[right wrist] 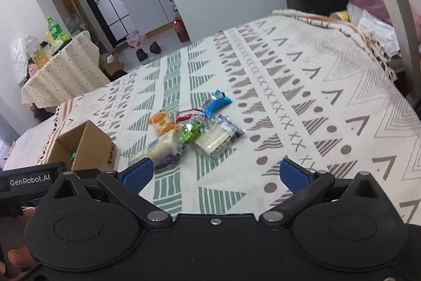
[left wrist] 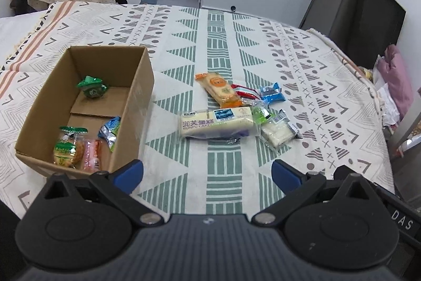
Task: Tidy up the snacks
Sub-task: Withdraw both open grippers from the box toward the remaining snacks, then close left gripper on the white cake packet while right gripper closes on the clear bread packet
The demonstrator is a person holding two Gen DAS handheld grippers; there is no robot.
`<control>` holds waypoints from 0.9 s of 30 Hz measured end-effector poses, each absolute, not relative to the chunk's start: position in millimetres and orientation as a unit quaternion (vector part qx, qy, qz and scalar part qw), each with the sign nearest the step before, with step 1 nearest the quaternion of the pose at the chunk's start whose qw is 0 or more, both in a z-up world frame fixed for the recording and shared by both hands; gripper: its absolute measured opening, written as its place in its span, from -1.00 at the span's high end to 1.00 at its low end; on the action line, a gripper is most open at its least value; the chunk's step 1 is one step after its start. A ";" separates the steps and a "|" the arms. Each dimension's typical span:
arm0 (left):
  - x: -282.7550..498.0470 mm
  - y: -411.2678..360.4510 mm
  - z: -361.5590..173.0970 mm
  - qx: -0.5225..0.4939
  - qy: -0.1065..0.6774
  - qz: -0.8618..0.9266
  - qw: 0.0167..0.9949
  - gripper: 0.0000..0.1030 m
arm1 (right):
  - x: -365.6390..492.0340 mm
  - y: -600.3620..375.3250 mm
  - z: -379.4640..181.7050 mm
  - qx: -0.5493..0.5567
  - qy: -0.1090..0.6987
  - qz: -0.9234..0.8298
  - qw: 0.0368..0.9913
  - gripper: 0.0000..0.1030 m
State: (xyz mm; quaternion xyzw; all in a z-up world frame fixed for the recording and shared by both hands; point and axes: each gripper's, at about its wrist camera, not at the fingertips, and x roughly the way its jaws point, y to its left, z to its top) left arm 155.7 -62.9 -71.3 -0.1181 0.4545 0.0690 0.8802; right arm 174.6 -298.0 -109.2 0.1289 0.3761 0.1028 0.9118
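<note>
Left wrist view: left gripper (left wrist: 207,177), blue pads spread wide and empty, above a patterned cloth (left wrist: 223,49); open cardboard box (left wrist: 136,107) interior visible, holding green, orange, pink and blue wrapped snacks; beside it a loose pile led by a long white pack (left wrist: 217,121) printed "RUNFU CAKE". Right wrist view: right gripper (right wrist: 216,174), likewise wide and empty, facing the same pile (right wrist: 194,131); box (right wrist: 86,146) seen from outside only; "GenRobot.AI" legible on a black label at left.

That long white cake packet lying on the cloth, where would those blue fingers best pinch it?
Likely across the middle of the long white cake packet, coming straight down from above. It lies flat, its narrow width fits the open left gripper, and its right end presses against the green packet, so the ends are crowded.
</note>
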 end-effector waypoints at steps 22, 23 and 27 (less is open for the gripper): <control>230.2 -72.8 -117.9 -0.113 0.473 0.069 0.871 -0.74 | 246.2 -305.4 -163.3 0.234 0.417 0.131 0.869 -0.66; 234.5 -72.6 -120.9 -0.110 0.476 0.069 0.870 -0.74 | 250.1 -305.3 -166.3 0.236 0.420 0.130 0.867 -0.66; 250.1 -72.4 -135.1 -0.084 0.497 0.078 0.860 -0.75 | 261.2 -306.3 -178.0 0.251 0.430 0.130 0.857 -0.67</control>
